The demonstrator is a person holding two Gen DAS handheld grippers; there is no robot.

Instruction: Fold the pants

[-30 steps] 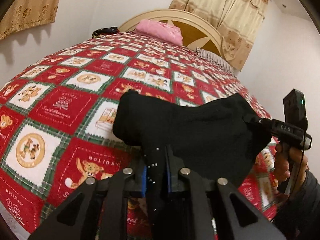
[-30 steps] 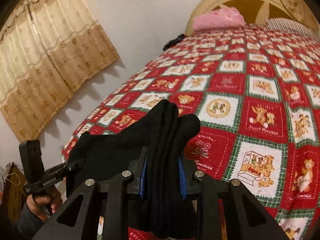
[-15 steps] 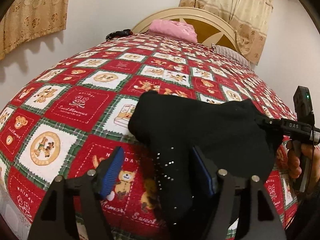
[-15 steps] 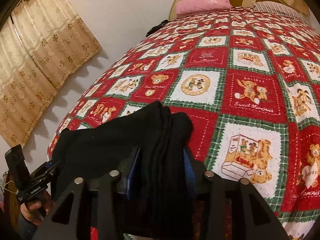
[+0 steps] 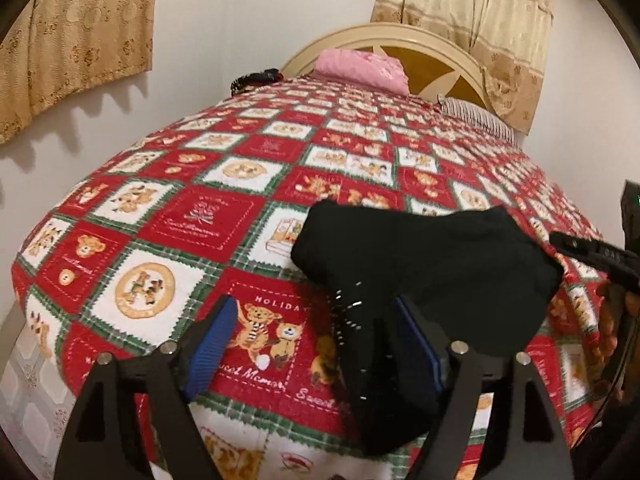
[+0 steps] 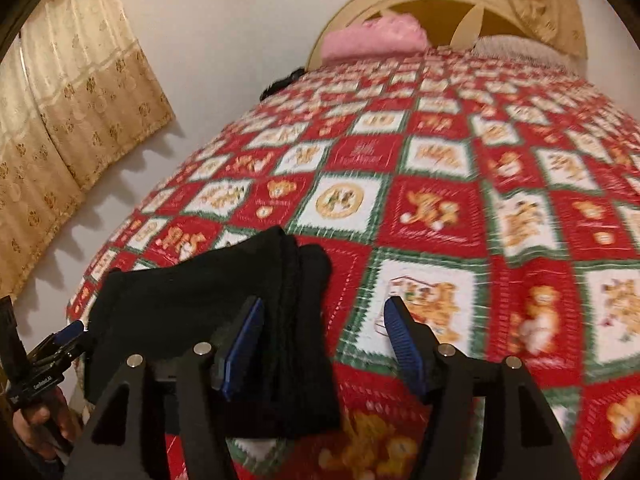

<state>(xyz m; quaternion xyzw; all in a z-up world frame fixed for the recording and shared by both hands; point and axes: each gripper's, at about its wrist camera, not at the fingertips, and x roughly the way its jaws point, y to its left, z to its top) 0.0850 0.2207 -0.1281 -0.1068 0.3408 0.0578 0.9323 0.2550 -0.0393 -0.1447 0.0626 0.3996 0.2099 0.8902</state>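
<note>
The black pants (image 5: 432, 264) lie folded in a thick bundle on the bed (image 5: 192, 216), on its red, white and green teddy-bear quilt, filling the lower centre-right of the left wrist view and the lower left of the right wrist view. The left tongs (image 5: 316, 340) are opening, their blue pads wide apart; a fold of the pants lies between them, against the right-hand pad and clear of the left. The right tongs (image 6: 324, 344) are opening too, with the pants' edge just beside the left-hand pad and bare quilt before the other. A pink pillow (image 5: 360, 68) sits by the headboard (image 5: 436, 60) at upper centre, and beige curtains (image 5: 76, 36) hang at upper left.
</note>
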